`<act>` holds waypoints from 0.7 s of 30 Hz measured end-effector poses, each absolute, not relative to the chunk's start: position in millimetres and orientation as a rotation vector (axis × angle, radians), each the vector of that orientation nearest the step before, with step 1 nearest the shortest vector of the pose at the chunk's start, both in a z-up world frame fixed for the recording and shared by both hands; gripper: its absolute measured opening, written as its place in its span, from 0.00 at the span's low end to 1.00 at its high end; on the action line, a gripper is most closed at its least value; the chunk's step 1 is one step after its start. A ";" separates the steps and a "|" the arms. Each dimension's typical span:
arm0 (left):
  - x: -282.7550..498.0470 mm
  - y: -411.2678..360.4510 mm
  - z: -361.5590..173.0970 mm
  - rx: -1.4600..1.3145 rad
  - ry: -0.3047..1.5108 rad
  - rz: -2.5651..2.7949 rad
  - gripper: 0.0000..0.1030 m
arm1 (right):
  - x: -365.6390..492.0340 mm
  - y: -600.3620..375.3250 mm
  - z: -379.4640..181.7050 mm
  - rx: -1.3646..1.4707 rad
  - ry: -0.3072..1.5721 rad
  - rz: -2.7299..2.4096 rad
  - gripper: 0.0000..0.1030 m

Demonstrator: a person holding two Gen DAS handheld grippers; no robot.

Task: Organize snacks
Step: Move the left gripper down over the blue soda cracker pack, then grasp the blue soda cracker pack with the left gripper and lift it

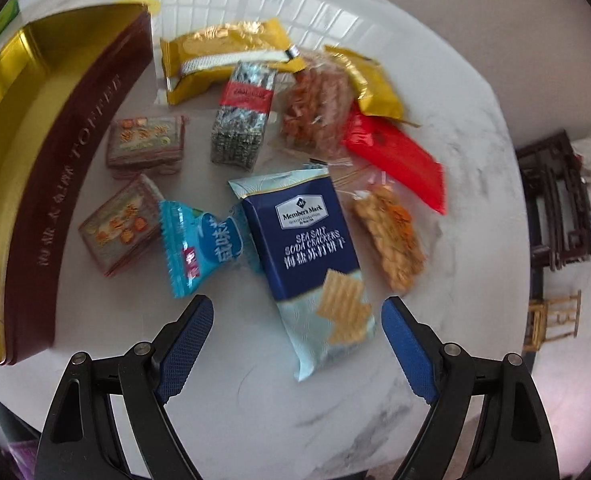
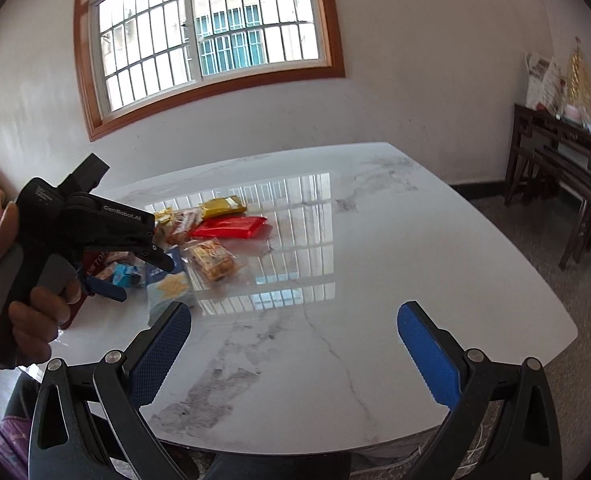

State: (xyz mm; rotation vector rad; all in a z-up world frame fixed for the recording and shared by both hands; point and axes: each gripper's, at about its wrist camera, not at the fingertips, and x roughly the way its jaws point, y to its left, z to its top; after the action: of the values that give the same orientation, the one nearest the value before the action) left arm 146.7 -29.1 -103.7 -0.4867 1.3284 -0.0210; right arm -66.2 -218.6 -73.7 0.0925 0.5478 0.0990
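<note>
Your left tongs [image 1: 297, 322] hang wide over the worktop [image 1: 455, 152], nothing between the blue pads [image 1: 187, 340], and the sea salt cracker pack [image 1: 309, 252] lies dead ahead, its pale lower end reaching down between the two fingers at lower centre of the left wrist view. That looks like your pick. It reads as a light foil pillow pack, puffed with air and slick on the skin, and the crackers inside will snap if you clamp hard. Take it across the narrow width near the middle, on the dark blue band, and close gently; the crimped ends are flat but they'll let the pack swing.

Just left of it, touching or slightly under its edge, sits the small teal sachet [image 1: 199, 248], soft and crinkly, so mind you don't catch both. Further left are two flat printed packets [image 1: 121, 226], and at upper left of the frame the open toffee tin [image 1: 35, 160], gold inside and apparently bare, which I judge is where the snacks go. The clear bag of twisted biscuits [image 1: 391, 236] to the right looks brittle too.

Your right tongs [image 2: 295, 350] are also spread wide and hold nothing, hovering over bare marble at the near side in the right wrist view, well apart from the pile.
</note>
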 end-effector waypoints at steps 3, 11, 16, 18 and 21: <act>154.8 -33.4 -109.5 -0.478 1.353 -0.002 0.83 | -61.8 -221.9 -78.2 0.098 0.559 0.098 1.00; 169.8 -43.1 -109.5 -0.417 1.406 0.098 0.83 | -49.1 -234.9 -92.2 0.138 0.593 0.096 1.00; 176.6 -56.3 -115.1 -0.360 1.441 0.181 0.82 | -43.8 -240.6 -95.3 0.150 0.602 0.089 1.00; 179.2 -66.2 -116.2 -0.315 1.442 0.222 0.75 | -42.1 -243.6 -95.2 0.152 0.604 0.086 1.00; 182.3 -83.6 -112.9 -0.269 1.424 0.243 0.52 | -41.0 -248.5 -95.0 0.164 0.604 0.080 1.00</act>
State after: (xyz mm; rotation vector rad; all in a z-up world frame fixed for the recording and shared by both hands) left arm 182.3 -83.6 -112.9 -0.2687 1.4242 0.2426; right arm -41.0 -248.5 -95.0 0.1641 0.6036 0.0799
